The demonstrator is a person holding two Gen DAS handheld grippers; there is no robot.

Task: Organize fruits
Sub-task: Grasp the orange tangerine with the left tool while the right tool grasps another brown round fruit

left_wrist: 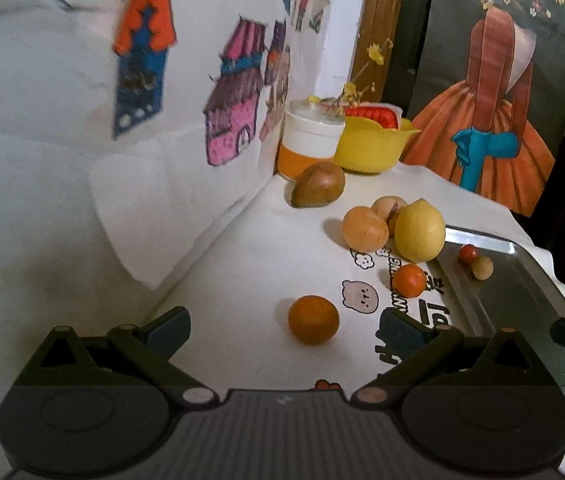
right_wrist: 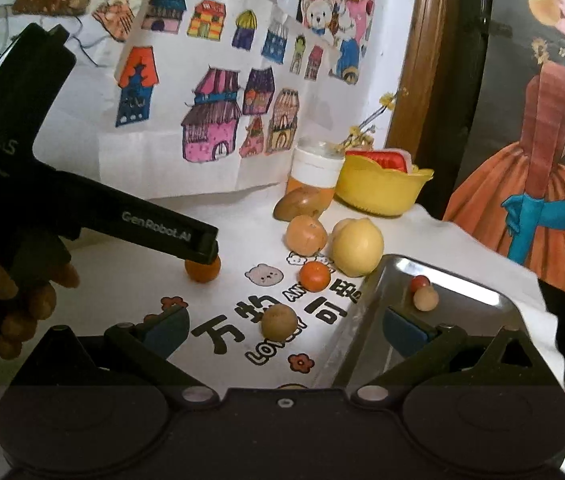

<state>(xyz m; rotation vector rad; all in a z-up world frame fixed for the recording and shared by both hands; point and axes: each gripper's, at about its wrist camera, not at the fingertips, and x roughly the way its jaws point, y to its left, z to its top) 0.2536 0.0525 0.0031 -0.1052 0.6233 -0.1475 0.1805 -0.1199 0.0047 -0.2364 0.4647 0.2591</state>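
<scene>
While its two dark, blue-padded fingers stand spread wide with nothing between them, the left gripper [left_wrist: 284, 330] hangs low over the desk [left_wrist: 242, 256], which is covered in smooth white paper printed with cartoon bears and black lettering. Just ahead of the gap lies a round, matte orange fruit [left_wrist: 313, 320]. Beyond it sits a smaller, glossier orange-red ball [left_wrist: 409, 280], then a cluster of a smooth yellow lemon-shaped fruit [left_wrist: 420, 230] touching two tan, onion-like rounds [left_wrist: 364, 229]. A brown, pointed, egg-shaped fruit [left_wrist: 318, 183] rests near the wall, beside a translucent lidded plastic jar [left_wrist: 311, 138] and a scalloped yellow plastic bowl [left_wrist: 374, 146].

The shiny, rounded-corner metal tray [left_wrist: 522, 280] holds a tiny red bead-like fruit [left_wrist: 468, 253] touching a small beige ball [left_wrist: 482, 267].

The right gripper [right_wrist: 284, 330] is likewise spread and empty, one finger over the paper and the other above the tray; between them rests a dull tan, rough-skinned round fruit [right_wrist: 279, 323]. A hand [right_wrist: 22, 292] grips the left tool's black handle.
</scene>
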